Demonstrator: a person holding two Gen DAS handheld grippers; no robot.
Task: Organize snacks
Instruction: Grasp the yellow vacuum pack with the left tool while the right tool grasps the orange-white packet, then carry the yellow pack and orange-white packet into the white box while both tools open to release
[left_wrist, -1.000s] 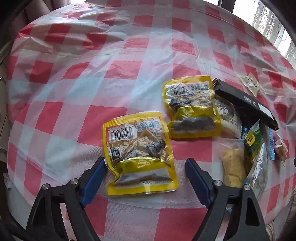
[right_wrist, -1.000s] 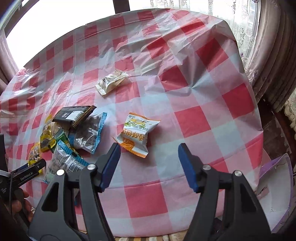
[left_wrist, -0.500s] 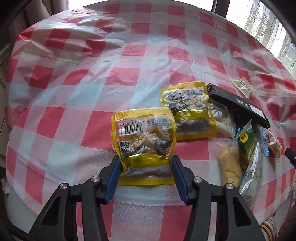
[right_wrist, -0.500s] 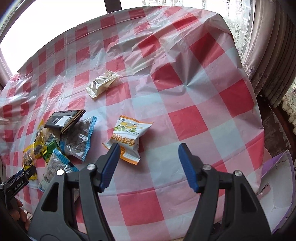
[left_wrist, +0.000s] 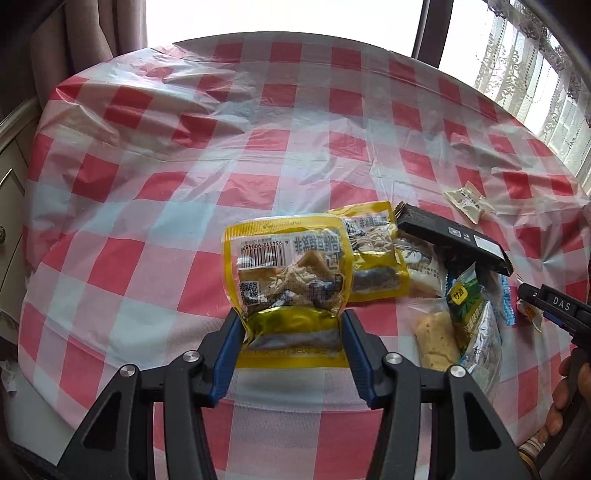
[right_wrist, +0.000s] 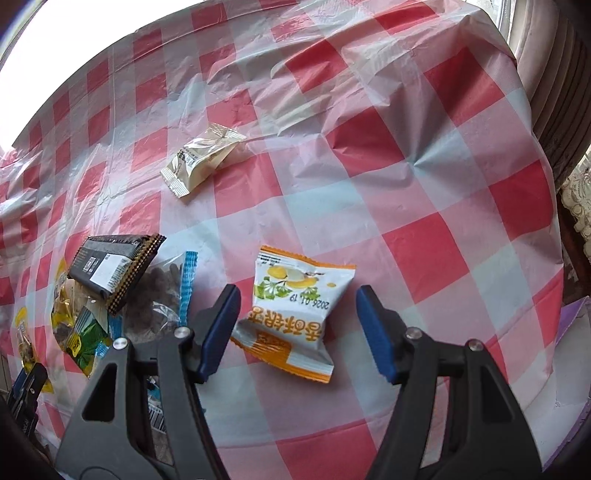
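Note:
My left gripper (left_wrist: 291, 328) is shut on a yellow snack pouch (left_wrist: 286, 273) and holds it lifted off the red-and-white checked tablecloth (left_wrist: 184, 155). A second yellow pouch (left_wrist: 376, 254) lies just behind it, beside a black bar (left_wrist: 452, 238) and a pile of other packets (left_wrist: 465, 321). My right gripper (right_wrist: 297, 325) is open, its blue fingers on either side of a white-and-orange packet (right_wrist: 295, 310) lying flat on the cloth (right_wrist: 424, 229). The black bar (right_wrist: 110, 266) and pile also show at the left of the right wrist view.
A small cream packet (right_wrist: 201, 160) lies alone farther back; it also shows in the left wrist view (left_wrist: 467, 197). The right gripper's body (left_wrist: 554, 306) shows at the right edge there. Curtains (right_wrist: 554, 66) hang past the table's far right side.
My left gripper has shut on the near yellow pouch and lifted it off the cloth. My right gripper has moved in so the orange packet lies between its open fingers.

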